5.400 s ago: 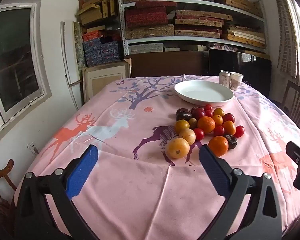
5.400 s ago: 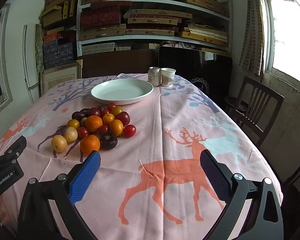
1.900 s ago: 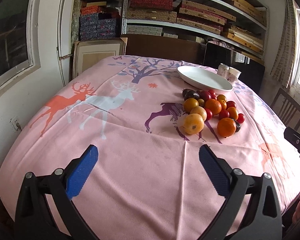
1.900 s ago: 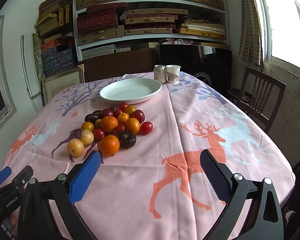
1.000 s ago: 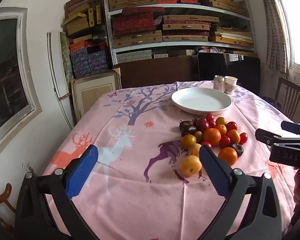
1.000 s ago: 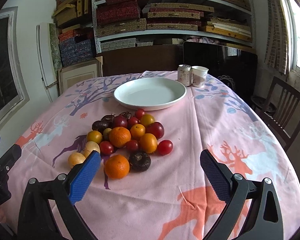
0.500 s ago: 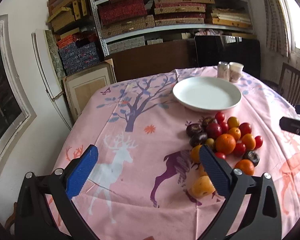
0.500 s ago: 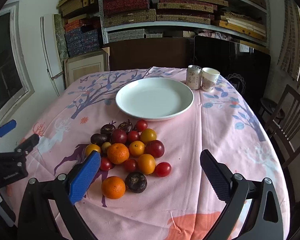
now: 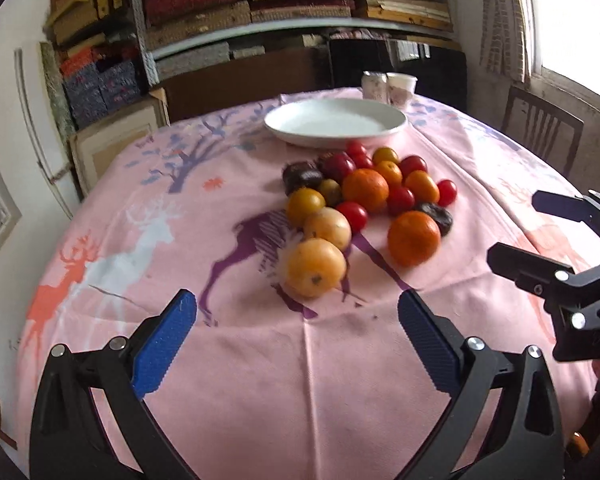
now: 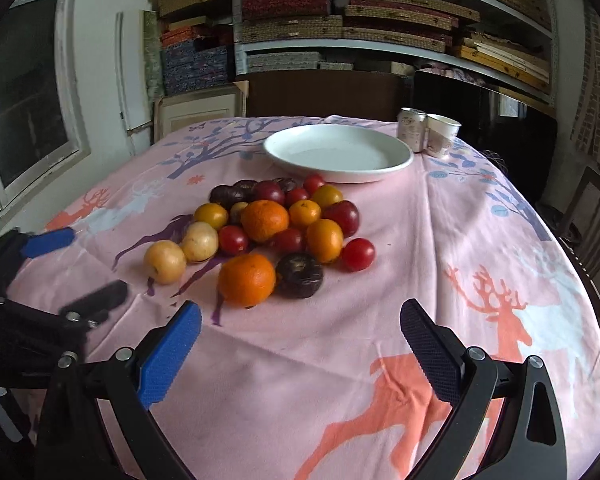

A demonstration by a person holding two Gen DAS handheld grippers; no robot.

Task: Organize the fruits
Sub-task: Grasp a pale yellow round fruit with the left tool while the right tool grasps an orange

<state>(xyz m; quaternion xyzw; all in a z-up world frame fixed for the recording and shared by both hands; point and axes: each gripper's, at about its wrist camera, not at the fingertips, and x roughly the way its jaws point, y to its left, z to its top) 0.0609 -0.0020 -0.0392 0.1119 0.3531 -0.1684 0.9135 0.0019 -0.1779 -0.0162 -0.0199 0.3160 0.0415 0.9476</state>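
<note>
From the left wrist view, the left gripper point(image 9: 298, 316) hangs low over the pink tablecloth point(image 9: 260, 380) with its blue pads spread wide and nothing between them, lined up on the nearest yellow fruit point(image 9: 315, 267), which lies at the front of the fruit pile point(image 9: 364, 200) and touches the paler one behind it. To my eye the step in hand is the first pick, and the clean way is to come straight in so the pads pass either side of that front fruit and close gently, since these round things look ready to roll and a nudge could set the neighbours off. The white plate point(image 9: 336, 136) sits empty just beyond the pile, so the carry is short and goes over the heap. The right gripper point(image 9: 540, 240) shows at the right edge of this view, close enough that the two could cross paths. There is bare cloth to the left of the pile, with the table's edge curving away further left. From the right wrist view, the right gripper point(image 10: 300, 340) is likewise wide open and empty, aimed at the near orange point(image 10: 247, 280) with the dark wrinkled fruit point(image 10: 299, 274) touching it on the right. A can point(image 10: 411, 128) and a paper cup point(image 10: 440, 136) stand just beside the plate's far right rim, worth avoiding. Open cloth runs wide to the right, ending at the table edge near a chair point(image 10: 592, 216).
</note>
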